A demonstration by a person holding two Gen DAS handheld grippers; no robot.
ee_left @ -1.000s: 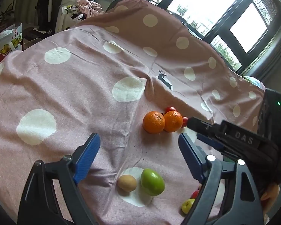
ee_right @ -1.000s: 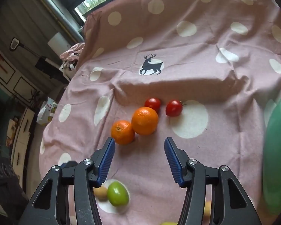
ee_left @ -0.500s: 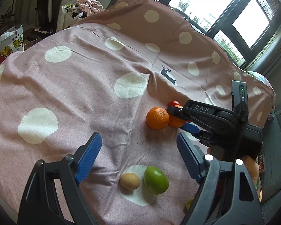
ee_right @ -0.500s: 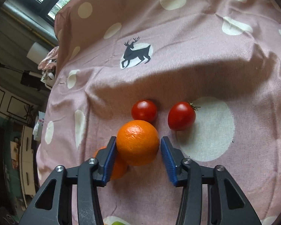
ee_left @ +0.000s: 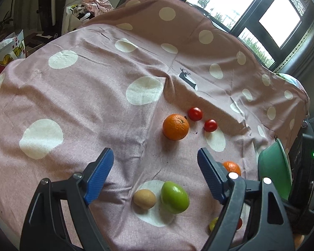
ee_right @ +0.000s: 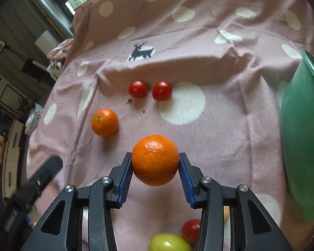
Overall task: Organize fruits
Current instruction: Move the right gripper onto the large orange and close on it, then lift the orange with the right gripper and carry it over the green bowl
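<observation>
My right gripper (ee_right: pixel 155 156) is shut on an orange (ee_right: pixel 155 167), its blue pads pressing both sides, held above the pink dotted cloth (ee_right: pixel 219 136). A second orange (ee_right: pixel 104 122) lies on the cloth to the left, with two cherry tomatoes (ee_right: pixel 137 89) (ee_right: pixel 162 90) beyond it. In the left wrist view my left gripper (ee_left: pixel 155 173) stands open over bare cloth. Just ahead of it lie a green fruit (ee_left: pixel 174 196) and a tan fruit (ee_left: pixel 144 198). The held orange (ee_left: pixel 232 167) peeks out behind its right finger.
A green bowl (ee_right: pixel 303 136) stands tilted at the right edge, close to the held orange. A small red fruit (ee_right: pixel 190 232) and a yellow-green fruit (ee_right: pixel 168 242) lie near the front. Windows and a cluttered room lie behind the covered surface.
My right gripper went forward, shut on the nearer orange and drew it back, away from the other orange and the tomatoes. My left gripper kept still and open.
</observation>
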